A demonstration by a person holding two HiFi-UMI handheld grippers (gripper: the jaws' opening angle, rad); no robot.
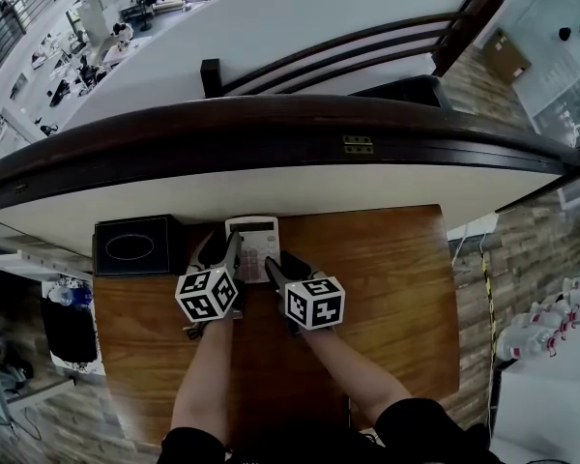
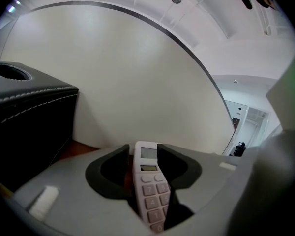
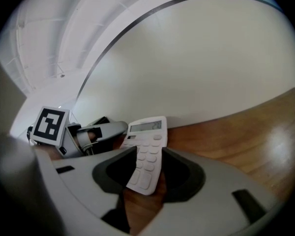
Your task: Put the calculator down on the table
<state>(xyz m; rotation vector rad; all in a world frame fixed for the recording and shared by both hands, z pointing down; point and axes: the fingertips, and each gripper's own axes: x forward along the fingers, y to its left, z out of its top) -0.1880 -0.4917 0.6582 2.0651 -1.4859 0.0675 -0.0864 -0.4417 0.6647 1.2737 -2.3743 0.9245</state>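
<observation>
Left gripper [image 1: 222, 248]: released, jaws wide; straddles the calculator [image 1: 252, 245] loosely, with a gap showing on the left jaw's side. Right gripper [image 1: 282, 265]: clenched on the calculator's near end, left pad over the keys, right pad behind the casing. Calculator: white, display end pointing away, keys visible; sits between both grippers at the far edge of the table [image 1: 387, 288], tilted on its side; cannot tell whether it touches the tabletop. Marker cubes [image 1: 208, 294]: one on each gripper, side by side, nearer the person than the calculator. Forearms [image 1: 205, 375]: bare, reach in from the near edge, one behind each gripper. Black box [image 1: 135, 246]: stitched, oval opening on top; stands just left of the left gripper, at the table's far left corner. White panel [image 1: 271, 187]: rises directly behind calculator and box. Dark wooden rail [image 1: 271, 129]: caps the panel.
</observation>
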